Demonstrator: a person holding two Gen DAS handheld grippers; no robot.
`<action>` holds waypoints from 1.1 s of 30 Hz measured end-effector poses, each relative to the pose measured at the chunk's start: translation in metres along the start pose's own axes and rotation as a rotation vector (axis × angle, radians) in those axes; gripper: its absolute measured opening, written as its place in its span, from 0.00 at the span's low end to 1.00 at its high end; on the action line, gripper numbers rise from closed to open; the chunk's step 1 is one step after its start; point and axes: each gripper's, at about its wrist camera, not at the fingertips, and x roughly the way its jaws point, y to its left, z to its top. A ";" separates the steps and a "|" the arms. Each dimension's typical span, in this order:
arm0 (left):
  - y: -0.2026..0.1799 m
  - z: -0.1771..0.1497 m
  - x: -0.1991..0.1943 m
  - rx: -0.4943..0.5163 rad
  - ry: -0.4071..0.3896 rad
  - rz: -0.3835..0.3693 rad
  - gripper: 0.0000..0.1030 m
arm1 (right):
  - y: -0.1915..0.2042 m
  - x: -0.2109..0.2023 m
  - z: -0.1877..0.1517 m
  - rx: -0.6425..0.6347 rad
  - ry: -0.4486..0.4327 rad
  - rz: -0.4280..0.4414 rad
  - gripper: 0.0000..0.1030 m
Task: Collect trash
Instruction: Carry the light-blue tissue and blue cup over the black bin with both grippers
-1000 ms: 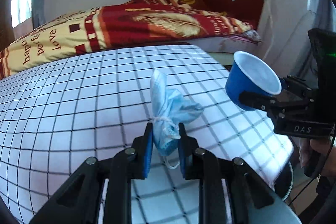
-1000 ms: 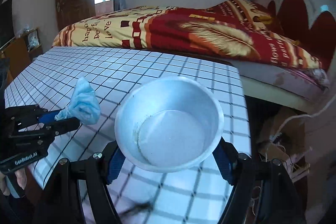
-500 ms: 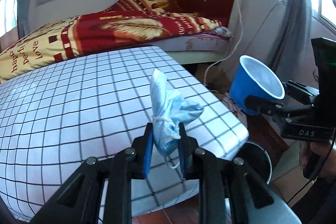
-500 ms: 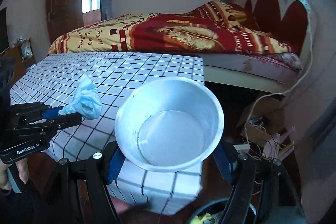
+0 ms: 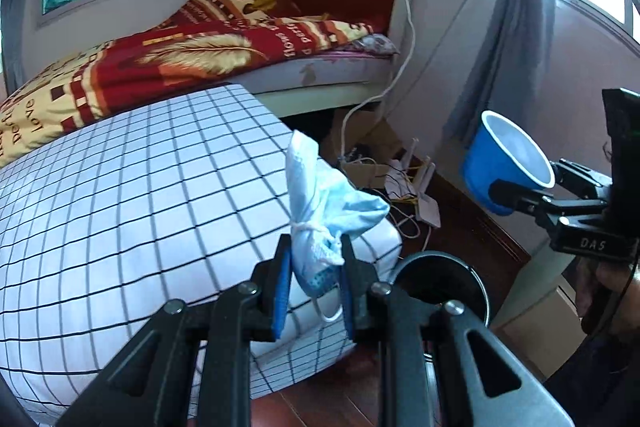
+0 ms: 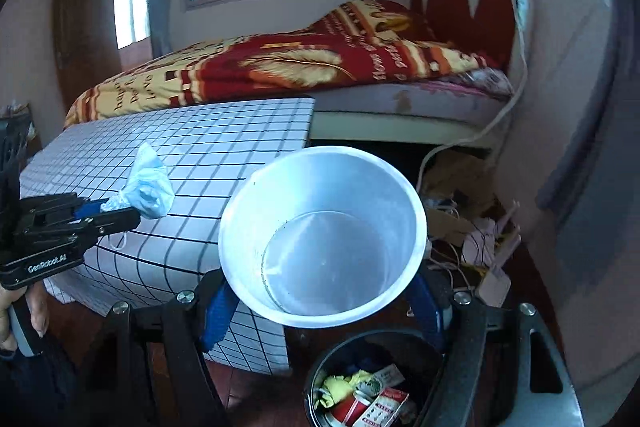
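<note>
1. Two bits of trash are in hand, one per tongs, both lifted clear of the counter (image 5: 120,211) & out past its end, toward the bin (image 6: 320,371) on the floor.
2. L tongs (image 5: 314,281): clamped on the mask (image 5: 320,211), a bunched pale-blue face mask tied w/ its own ear loop. Grip sits low on the bundle, near the knot, so the loose top flares up & a loop dangles under. Prob. pinched there because that's the only firm part.
3. R tongs (image 6: 324,307): closed round the cup (image 6: 322,231), blue outside, white inside, looks empty. Held by the lower wall, mouth tipped toward the cam; jaws are wide apart since the cup is broad.
4. Bin: black, round, already holds wrappers & yellow scraps. In R view it lies right under the cup; in L view its rim is just right of the mask, lower down. Judgement: both items are staged for a drop, cup closer to lined up.
5. Counter: white cloth w/ black grid, draped over the edges, nothing on the part shown.
6. Room: bed (image 5: 240,39) w/ red-gold blanket behind counter, red scalloped headboard, teal-curtained window, cables & cardboard on wood floor by the wall.
</note>
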 end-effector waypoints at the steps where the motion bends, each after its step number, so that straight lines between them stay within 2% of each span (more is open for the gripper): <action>1: -0.005 0.000 0.001 0.007 0.002 -0.004 0.22 | -0.006 -0.001 -0.003 0.015 0.001 -0.005 0.74; 12: -0.047 -0.003 0.014 0.062 0.028 -0.063 0.22 | -0.038 -0.015 -0.024 0.056 0.014 -0.043 0.74; 33: -0.111 -0.021 0.049 0.148 0.107 -0.190 0.22 | -0.089 -0.024 -0.077 0.125 0.100 -0.128 0.74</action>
